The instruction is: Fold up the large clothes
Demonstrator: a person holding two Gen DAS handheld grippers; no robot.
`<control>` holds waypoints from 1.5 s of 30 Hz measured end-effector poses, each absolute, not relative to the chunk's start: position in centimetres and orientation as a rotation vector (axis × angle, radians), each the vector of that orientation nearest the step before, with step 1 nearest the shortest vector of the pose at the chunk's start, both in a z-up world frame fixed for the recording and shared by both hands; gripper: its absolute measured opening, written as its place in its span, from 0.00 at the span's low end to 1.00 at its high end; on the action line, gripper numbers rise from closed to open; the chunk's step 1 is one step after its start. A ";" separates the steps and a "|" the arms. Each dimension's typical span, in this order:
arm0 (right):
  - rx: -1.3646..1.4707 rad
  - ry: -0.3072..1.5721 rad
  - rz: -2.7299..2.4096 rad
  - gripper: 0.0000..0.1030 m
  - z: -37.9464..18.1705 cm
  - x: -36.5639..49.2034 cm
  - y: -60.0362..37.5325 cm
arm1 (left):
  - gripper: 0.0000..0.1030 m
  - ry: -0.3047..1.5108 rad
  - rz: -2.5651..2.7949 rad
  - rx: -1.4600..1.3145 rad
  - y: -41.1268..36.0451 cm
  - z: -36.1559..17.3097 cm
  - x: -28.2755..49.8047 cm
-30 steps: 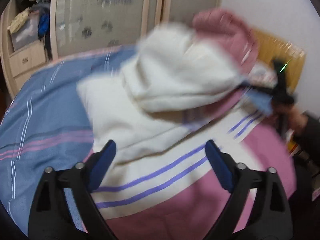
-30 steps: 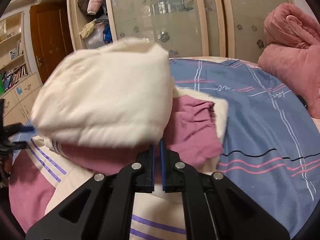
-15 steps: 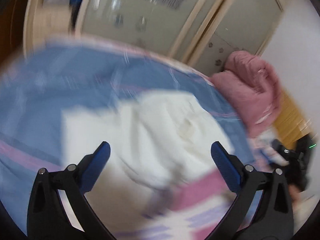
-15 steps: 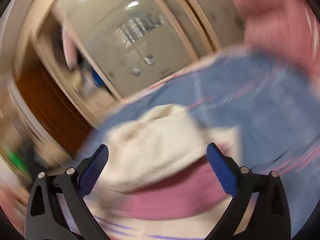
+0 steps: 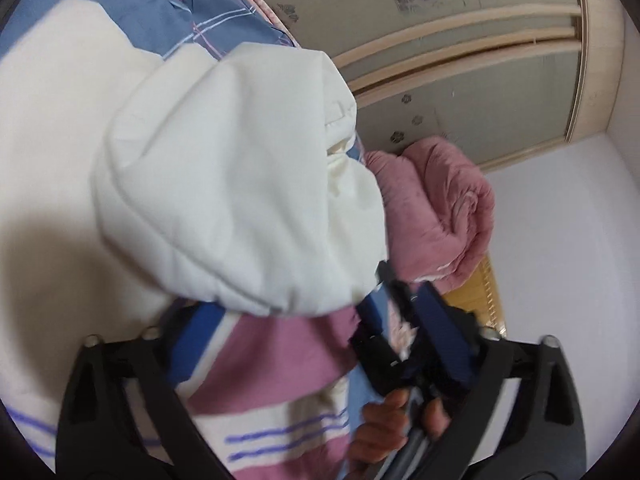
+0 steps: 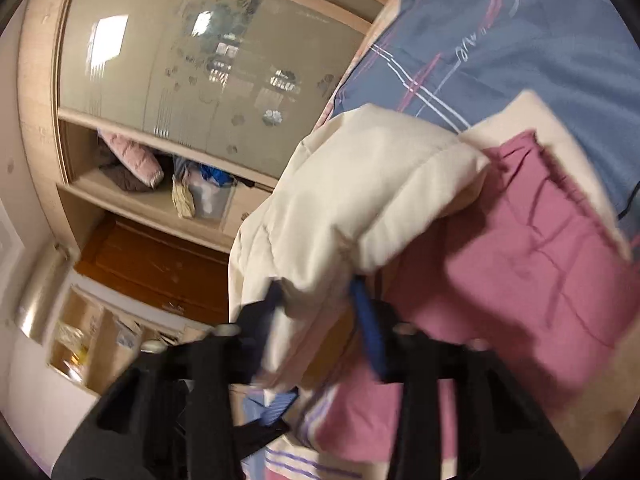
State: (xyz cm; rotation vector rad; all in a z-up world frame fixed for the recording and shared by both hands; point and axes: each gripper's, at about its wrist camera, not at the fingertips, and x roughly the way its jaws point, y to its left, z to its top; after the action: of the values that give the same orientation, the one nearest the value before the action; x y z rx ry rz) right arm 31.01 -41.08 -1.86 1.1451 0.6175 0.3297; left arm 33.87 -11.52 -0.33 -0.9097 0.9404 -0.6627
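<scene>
A padded jacket, cream with pink panels and purple stripes, lies partly folded on the bed; its cream hood [image 5: 240, 184] bulges over the pink part [image 5: 272, 356]. My left gripper [image 5: 316, 344] is open, its fingers wide apart on either side of the jacket's pink and cream edge. My right gripper [image 6: 320, 320] has its blue fingers [image 6: 370, 332] partly closed around the cream hood's edge [image 6: 360, 200], beside the pink lining [image 6: 520, 272]. The right gripper and the hand holding it [image 5: 400, 412] also show in the left wrist view.
The blue striped bedsheet [image 6: 520, 40] covers the bed. A rolled pink quilt [image 5: 436, 208] lies at the bed's end by a wooden headboard [image 5: 488, 292]. A wardrobe with frosted sliding doors [image 6: 200, 60] and open shelves [image 6: 160, 196] stands beside the bed.
Both grippers swung in close to the jacket and tilted. The right gripper, shut on the jacket one second ago, opened wide and now closes on the hood's edge.
</scene>
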 end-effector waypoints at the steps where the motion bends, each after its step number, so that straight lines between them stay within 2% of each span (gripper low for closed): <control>1: 1.154 0.607 0.329 0.19 -1.8 30.8 -40.9 | 0.68 0.930 -0.642 -0.922 -11.5 -0.5 34.1; 2: 1.151 0.598 0.325 0.17 -1.7 30.5 -40.7 | 0.49 0.919 -0.622 -0.934 -11.4 -0.8 34.4; 3: 1.138 0.579 0.326 0.16 -1.3 30.0 -40.4 | 0.38 0.897 -0.616 -0.949 -11.1 -1.0 34.6; 5: 1.112 0.557 0.345 0.15 -0.4 28.7 -39.5 | 0.25 0.863 -0.617 -0.959 -10.5 -0.8 34.5; 7: 1.085 0.541 0.365 0.15 0.3 27.6 -38.8 | 0.21 0.826 -0.640 -0.920 -9.8 0.2 33.7; 11: 1.048 0.531 0.431 0.14 1.2 23.5 -36.0 | 0.21 0.739 -0.654 -0.755 -7.2 3.2 29.8; 13: 1.049 0.552 0.439 0.14 0.6 21.6 -34.8 | 0.21 0.764 -0.649 -0.714 -6.1 3.1 28.4; 18: 1.098 0.638 0.370 0.14 -3.6 18.4 -33.1 | 0.21 0.927 -0.595 -0.645 -4.7 -1.8 26.0; 22: 0.994 0.713 0.289 0.15 -5.9 18.5 -32.8 | 0.21 1.000 -0.526 -0.544 -5.9 -5.6 25.5; 24: 0.831 0.763 0.279 0.22 -5.0 18.8 -32.1 | 0.21 1.000 -0.498 -0.482 -6.6 -6.6 25.8; 25: 0.779 0.775 0.271 0.28 -4.1 18.5 -31.9 | 0.21 0.986 -0.490 -0.442 -6.9 -6.7 25.9; 27: 0.674 0.709 0.237 0.50 -0.8 17.2 -31.7 | 0.22 0.962 -0.480 -0.382 -7.4 -6.6 26.0; 28: 0.590 0.634 0.182 0.70 1.7 16.5 -31.5 | 0.23 0.953 -0.478 -0.361 -7.6 -6.6 26.0; 29: 0.541 0.576 0.153 0.79 3.4 16.2 -31.3 | 0.23 0.947 -0.476 -0.349 -7.8 -6.5 26.1; 30: 0.479 0.497 0.130 0.83 5.8 16.6 -31.0 | 0.23 0.939 -0.473 -0.334 -7.8 -6.4 26.3; 31: 0.438 0.449 0.116 0.86 7.7 17.5 -30.7 | 0.24 0.934 -0.471 -0.322 -7.9 -6.3 26.2; 33: 0.388 0.376 0.093 0.86 11.0 21.2 -30.1 | 0.24 0.918 -0.462 -0.293 -8.3 -6.5 26.0; 36: 0.278 0.347 0.024 0.86 12.4 28.3 -28.6 | 0.25 0.888 -0.445 -0.243 -8.7 -6.6 25.2; 39: 0.194 0.435 -0.067 0.86 9.3 35.2 -28.6 | 0.26 0.872 -0.439 -0.230 -9.3 -6.5 24.8; 42: 0.171 0.683 -0.128 0.86 0.9 40.0 -29.3 | 0.31 0.860 -0.454 -0.252 -8.9 -6.4 24.7; 43: 0.162 0.746 -0.119 0.87 -2.1 40.2 -29.5 | 0.44 0.852 -0.468 -0.263 -8.9 -6.3 24.7; 44: 0.123 0.761 -0.120 0.88 -4.8 40.2 -29.4 | 0.67 0.827 -0.491 -0.287 -8.5 -5.6 24.4; 45: 0.113 0.746 -0.119 0.89 -5.8 39.7 -29.4 | 0.76 0.811 -0.501 -0.290 -7.9 -4.9 23.9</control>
State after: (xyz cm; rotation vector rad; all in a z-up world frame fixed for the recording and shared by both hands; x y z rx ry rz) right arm 39.67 -29.39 -5.78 0.1129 0.7460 -0.1192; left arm 23.91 -7.92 -4.87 -0.2895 0.8106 -0.5005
